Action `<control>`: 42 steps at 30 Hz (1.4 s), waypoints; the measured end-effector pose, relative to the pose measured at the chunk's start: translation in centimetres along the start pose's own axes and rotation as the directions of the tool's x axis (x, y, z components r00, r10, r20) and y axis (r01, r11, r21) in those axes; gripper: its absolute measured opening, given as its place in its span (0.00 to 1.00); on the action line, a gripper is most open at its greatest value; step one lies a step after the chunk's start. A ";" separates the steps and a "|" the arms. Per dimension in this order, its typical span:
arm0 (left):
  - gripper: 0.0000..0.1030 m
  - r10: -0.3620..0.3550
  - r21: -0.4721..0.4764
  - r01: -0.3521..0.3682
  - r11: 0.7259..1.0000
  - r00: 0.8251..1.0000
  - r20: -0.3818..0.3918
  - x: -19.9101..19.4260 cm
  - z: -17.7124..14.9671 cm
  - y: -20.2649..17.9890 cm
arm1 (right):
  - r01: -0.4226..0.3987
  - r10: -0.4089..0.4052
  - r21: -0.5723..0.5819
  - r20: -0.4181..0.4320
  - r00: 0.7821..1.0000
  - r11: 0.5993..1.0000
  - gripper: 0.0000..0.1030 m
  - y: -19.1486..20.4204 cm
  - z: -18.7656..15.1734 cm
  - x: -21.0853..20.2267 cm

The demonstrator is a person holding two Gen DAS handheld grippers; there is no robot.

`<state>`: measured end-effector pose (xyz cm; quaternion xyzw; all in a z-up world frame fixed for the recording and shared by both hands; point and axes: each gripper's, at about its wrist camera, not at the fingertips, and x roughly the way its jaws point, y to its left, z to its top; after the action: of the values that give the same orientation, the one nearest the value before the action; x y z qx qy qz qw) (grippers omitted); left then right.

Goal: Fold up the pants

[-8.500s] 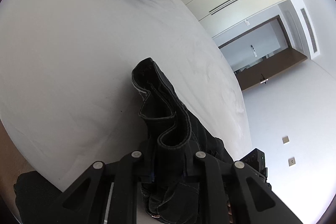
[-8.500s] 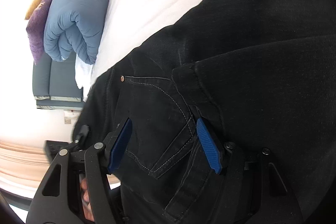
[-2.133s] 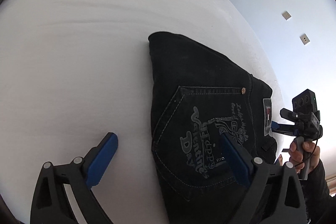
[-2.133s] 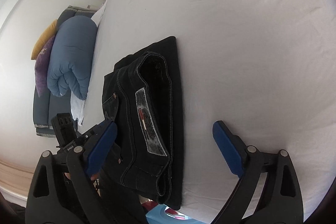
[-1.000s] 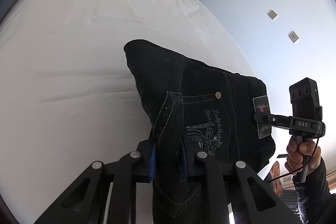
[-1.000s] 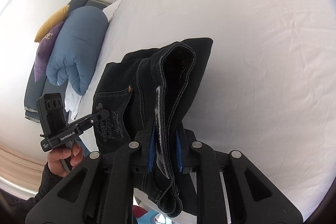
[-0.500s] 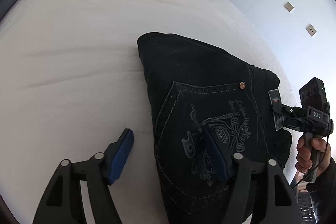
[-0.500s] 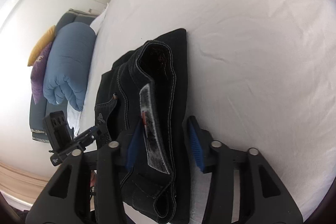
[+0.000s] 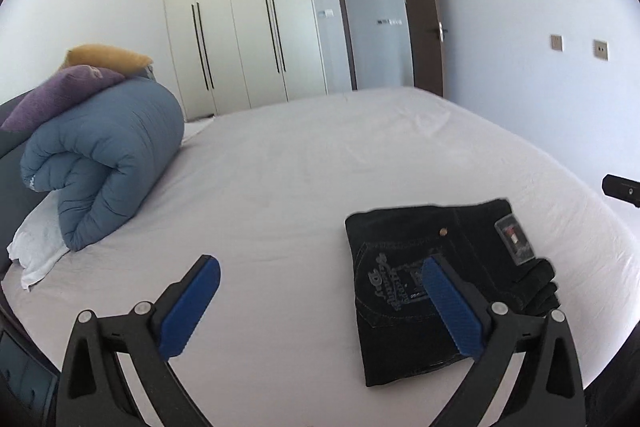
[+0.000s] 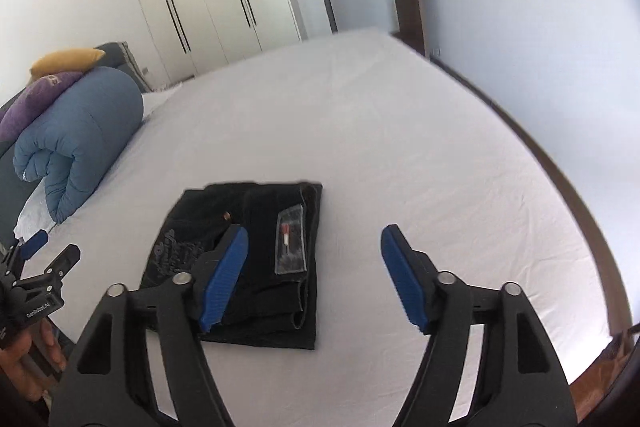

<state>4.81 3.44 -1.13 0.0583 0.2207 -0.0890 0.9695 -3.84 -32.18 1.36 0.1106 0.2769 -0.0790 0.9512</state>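
The black jeans (image 9: 420, 251) lie folded into a compact rectangle on the white bed sheet (image 9: 300, 167), back pocket print and waist label facing up; the right wrist view shows the same jeans (image 10: 264, 227). My left gripper (image 9: 320, 303) hovers above and back from them, jaws opening wide, nothing between the blue pads (image 9: 192, 307). My right gripper (image 10: 314, 267) is likewise lifted clear, jaws opening, nothing between its pads. The left gripper (image 10: 36, 259) also shows at the left edge of the right wrist view, held by a hand.
A rolled blue duvet (image 9: 100, 155) with purple and yellow cushions (image 9: 64, 83) sits at the head of the bed on the left. Cream wardrobe doors (image 9: 240, 27) and a dark-framed doorway (image 9: 380, 23) stand beyond. The bed's right edge (image 10: 560, 187) runs along a wall.
Both grippers were shut on the folded jeans a second ago; they let go, opened wide and pulled back and up. The jeans now lie flat on the bed.
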 end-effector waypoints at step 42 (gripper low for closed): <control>1.00 -0.079 -0.105 0.048 0.993 0.946 -0.316 -4.3 2.9 -3.2 | 0.120 -0.130 -0.071 -0.149 0.980 0.990 1.00 7.9 0.3 -8.0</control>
<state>1.54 0.47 3.11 0.0185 0.3805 -0.0989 0.9193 -8.65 -23.99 7.29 0.0691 0.3581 -0.1213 0.9232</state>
